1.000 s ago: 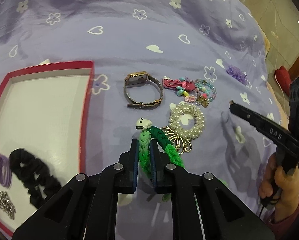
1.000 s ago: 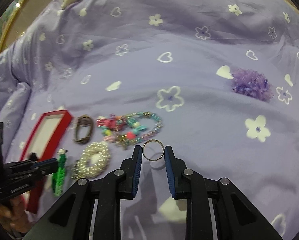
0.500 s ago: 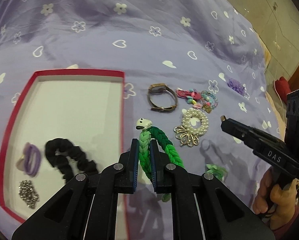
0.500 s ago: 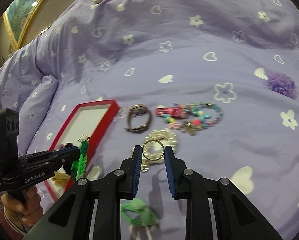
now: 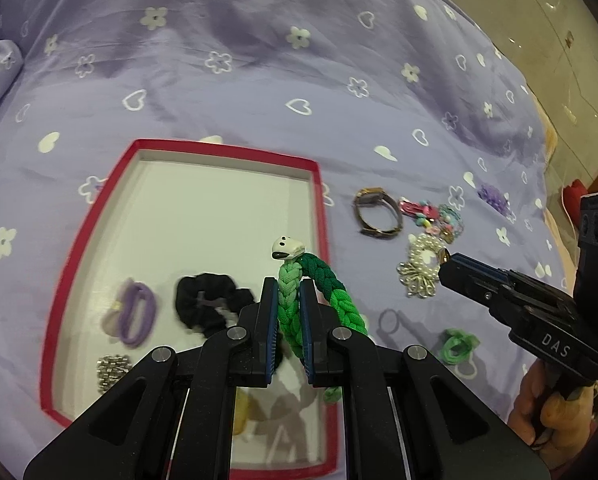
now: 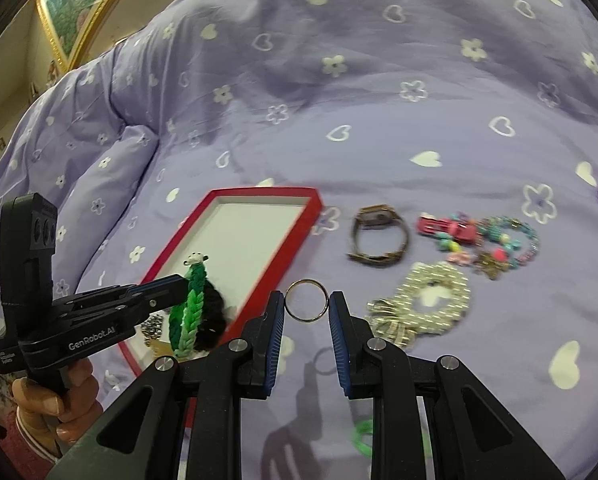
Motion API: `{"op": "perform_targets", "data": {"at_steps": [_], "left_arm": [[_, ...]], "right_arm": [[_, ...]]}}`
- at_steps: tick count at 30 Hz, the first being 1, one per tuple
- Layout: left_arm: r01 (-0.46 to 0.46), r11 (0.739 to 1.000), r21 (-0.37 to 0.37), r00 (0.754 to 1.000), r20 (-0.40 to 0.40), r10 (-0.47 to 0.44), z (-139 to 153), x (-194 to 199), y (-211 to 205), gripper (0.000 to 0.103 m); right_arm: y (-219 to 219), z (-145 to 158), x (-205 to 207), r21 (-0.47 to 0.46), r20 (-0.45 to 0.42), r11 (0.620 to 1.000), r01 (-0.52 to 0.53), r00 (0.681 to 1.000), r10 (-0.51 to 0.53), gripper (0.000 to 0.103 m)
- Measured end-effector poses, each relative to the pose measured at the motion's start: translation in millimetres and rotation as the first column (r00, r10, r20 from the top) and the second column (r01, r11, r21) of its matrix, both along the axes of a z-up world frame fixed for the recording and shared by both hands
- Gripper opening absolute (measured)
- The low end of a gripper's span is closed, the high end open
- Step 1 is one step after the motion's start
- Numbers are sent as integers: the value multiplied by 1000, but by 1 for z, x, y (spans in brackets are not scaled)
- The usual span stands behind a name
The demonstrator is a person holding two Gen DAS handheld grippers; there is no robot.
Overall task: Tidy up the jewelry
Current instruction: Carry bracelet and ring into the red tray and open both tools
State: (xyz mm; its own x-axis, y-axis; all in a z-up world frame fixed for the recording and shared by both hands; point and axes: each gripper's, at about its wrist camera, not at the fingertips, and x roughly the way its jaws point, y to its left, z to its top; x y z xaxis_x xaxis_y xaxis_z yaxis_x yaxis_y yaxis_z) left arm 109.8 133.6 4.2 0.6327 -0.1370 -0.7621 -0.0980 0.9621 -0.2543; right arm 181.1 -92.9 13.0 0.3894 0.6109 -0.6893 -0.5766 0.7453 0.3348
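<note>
My left claw (image 5: 287, 316) is pinching the green braided bracelet (image 5: 299, 300) above the red-rimmed tray (image 5: 319, 200). Its long axis runs up and away along the fingers, with the small white animal head (image 5: 285, 249) at the far tip, pointing away from me. From the right wrist view the same bracelet (image 6: 191, 312) hangs over the tray's near right corner.

My right claw (image 6: 307, 308) is pinching a thin metal ring (image 6: 307, 301) by its rim, held upright with its open face toward the camera, above the bedspread (image 6: 379, 80) just right of the tray (image 6: 299, 236).

On the left claw's body I read "GenRobot.AI"; on the right claw (image 5: 445, 262), seen from the left wrist, "DAS".

Inside the tray lie a black scrunchie (image 5: 207, 304), purple hair ties (image 5: 133, 314) and a small heap of metal beads (image 5: 113, 372). On the purple bedspread right of the tray sit a wristwatch (image 6: 379, 236), a pink clip with coloured beads (image 6: 451, 232), a beaded bracelet (image 6: 511, 236) and a pearl scrunchie (image 6: 435, 300) with a metal ornament at its near left edge. A green hair tie (image 5: 459, 344) lies nearer me, and a purple scrunchie (image 5: 495, 198) sits well apart on the far right. Nothing stands between the bracelet and the tray floor.
</note>
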Motion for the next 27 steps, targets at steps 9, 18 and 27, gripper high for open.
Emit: {"op": "perform_targets", "data": {"at_steps": [9, 18, 27], "left_arm": [[-65, 998, 15, 998, -1, 65, 1, -4, 40, 9], [-131, 990, 49, 991, -34, 132, -13, 19, 84, 9], [-158, 984, 79, 982, -94, 165, -36, 42, 106, 9]], "right_arm": [[48, -3, -5, -6, -3, 997, -77, 997, 77, 23], [99, -17, 8, -40, -27, 990, -133, 991, 132, 23], [138, -42, 21, -126, -49, 976, -176, 984, 171, 23]]}}
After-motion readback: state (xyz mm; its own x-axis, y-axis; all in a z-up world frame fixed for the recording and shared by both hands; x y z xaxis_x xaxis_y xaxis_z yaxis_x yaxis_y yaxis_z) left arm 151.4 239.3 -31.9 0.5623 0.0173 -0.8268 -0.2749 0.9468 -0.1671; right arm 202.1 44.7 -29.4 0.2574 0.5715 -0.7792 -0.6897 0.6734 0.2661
